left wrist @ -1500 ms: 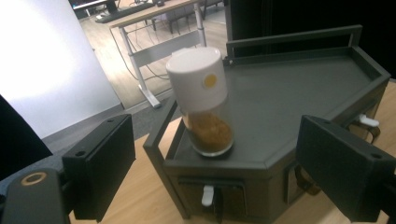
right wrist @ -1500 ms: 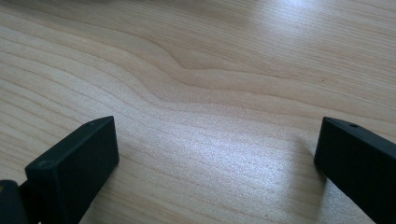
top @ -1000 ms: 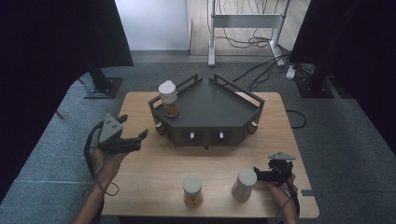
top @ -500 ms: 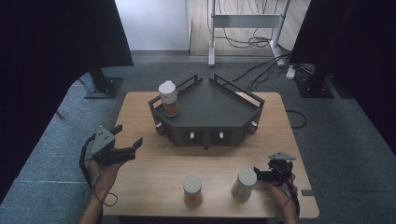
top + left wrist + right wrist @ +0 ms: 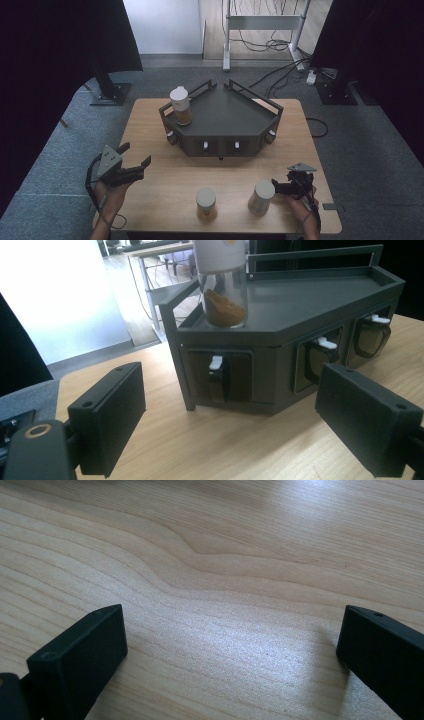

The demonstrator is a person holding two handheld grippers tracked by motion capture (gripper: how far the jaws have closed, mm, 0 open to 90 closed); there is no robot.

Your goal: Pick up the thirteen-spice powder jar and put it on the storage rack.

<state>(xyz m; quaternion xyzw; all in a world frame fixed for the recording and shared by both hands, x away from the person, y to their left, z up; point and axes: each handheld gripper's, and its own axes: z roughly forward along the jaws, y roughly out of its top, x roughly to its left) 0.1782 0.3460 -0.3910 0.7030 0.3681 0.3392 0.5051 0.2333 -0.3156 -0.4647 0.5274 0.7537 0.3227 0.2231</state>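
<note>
Jar (image 5: pixel 220 282) lid cropped, rack (image 5: pixel 300 315) edge cut off

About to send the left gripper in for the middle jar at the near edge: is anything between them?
Nothing visible. The left gripper is open, and only bare table lies between it and the middle jar. The dark rack stands farther back, off that line.

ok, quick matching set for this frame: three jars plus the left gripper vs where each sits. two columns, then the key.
1. jar with brown powder
2. middle jar
3. right jar
4. left gripper

A. near table edge, centre
B. on top of the dark rack
C. open, above the table's left side
D. just left of the right gripper

Pairs: 1-B, 2-A, 3-D, 4-C
</note>
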